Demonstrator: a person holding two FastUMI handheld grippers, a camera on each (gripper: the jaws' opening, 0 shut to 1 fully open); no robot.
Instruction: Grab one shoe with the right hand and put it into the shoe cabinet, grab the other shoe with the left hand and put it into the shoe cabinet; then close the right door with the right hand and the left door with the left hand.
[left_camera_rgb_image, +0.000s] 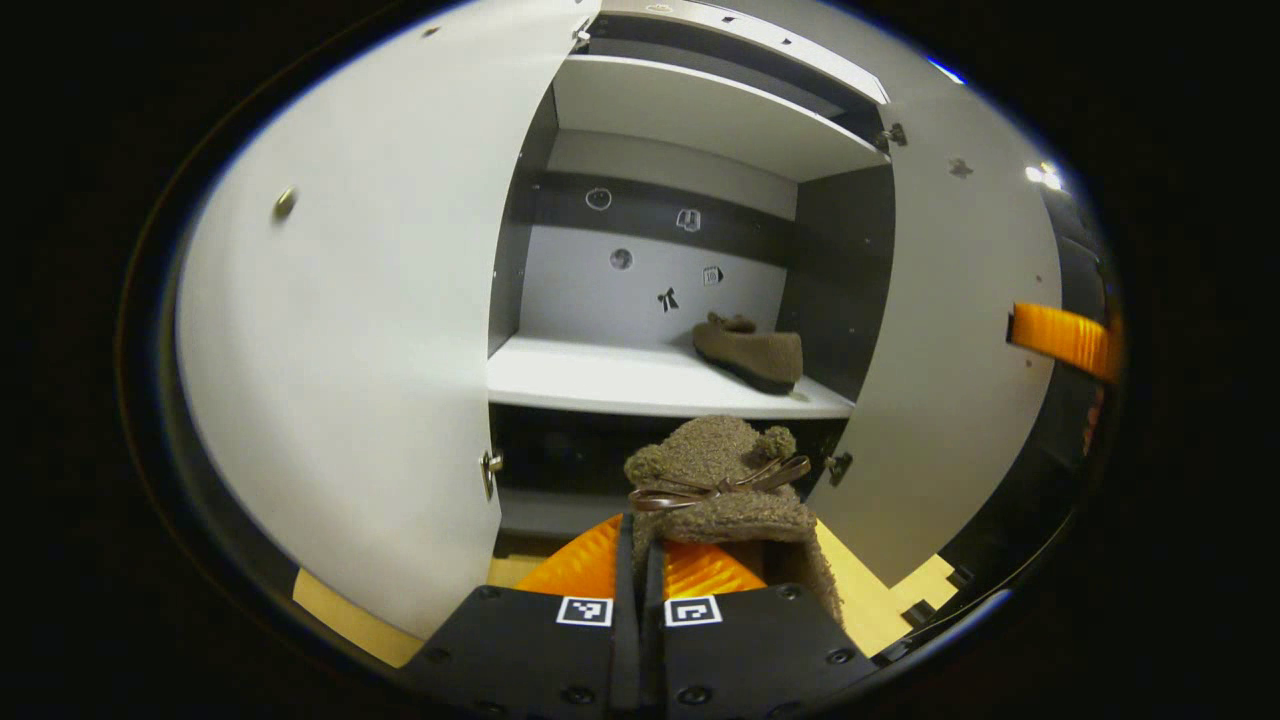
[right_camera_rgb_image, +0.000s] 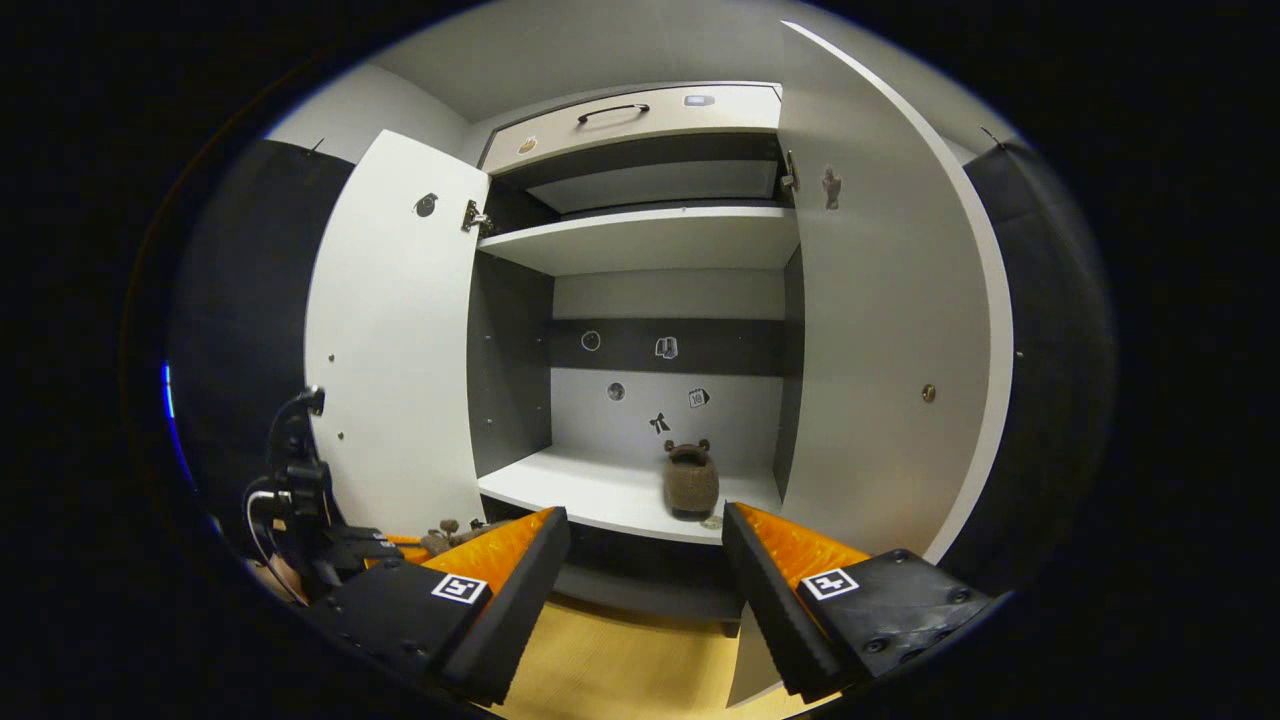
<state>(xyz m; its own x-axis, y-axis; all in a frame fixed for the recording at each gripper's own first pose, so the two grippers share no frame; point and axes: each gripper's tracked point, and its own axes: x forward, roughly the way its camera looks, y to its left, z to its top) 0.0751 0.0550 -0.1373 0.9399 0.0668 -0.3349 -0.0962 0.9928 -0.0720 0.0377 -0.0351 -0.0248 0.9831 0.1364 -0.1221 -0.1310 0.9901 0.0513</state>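
Observation:
A brown fuzzy shoe with a bow (left_camera_rgb_image: 715, 480) is pinched at its heel by my left gripper (left_camera_rgb_image: 640, 535), which is shut on it just below and in front of the cabinet's white middle shelf (left_camera_rgb_image: 600, 385). The other brown shoe (left_camera_rgb_image: 750, 350) rests on that shelf toward the right, toe pointing left. In the right gripper view the shelved shoe (right_camera_rgb_image: 691, 480) appears end-on, straight ahead. My right gripper (right_camera_rgb_image: 645, 560) is open and holds nothing, short of the shelf edge. The left gripper (right_camera_rgb_image: 310, 520) appears low at the left there.
Both cabinet doors stand wide open: the left door (left_camera_rgb_image: 340, 350) (right_camera_rgb_image: 400, 350) with a small knob, and the right door (left_camera_rgb_image: 950, 330) (right_camera_rgb_image: 880, 350). An upper shelf (right_camera_rgb_image: 650, 235) and a drawer with a handle (right_camera_rgb_image: 620, 115) lie above. Wooden floor (right_camera_rgb_image: 620, 660) lies below.

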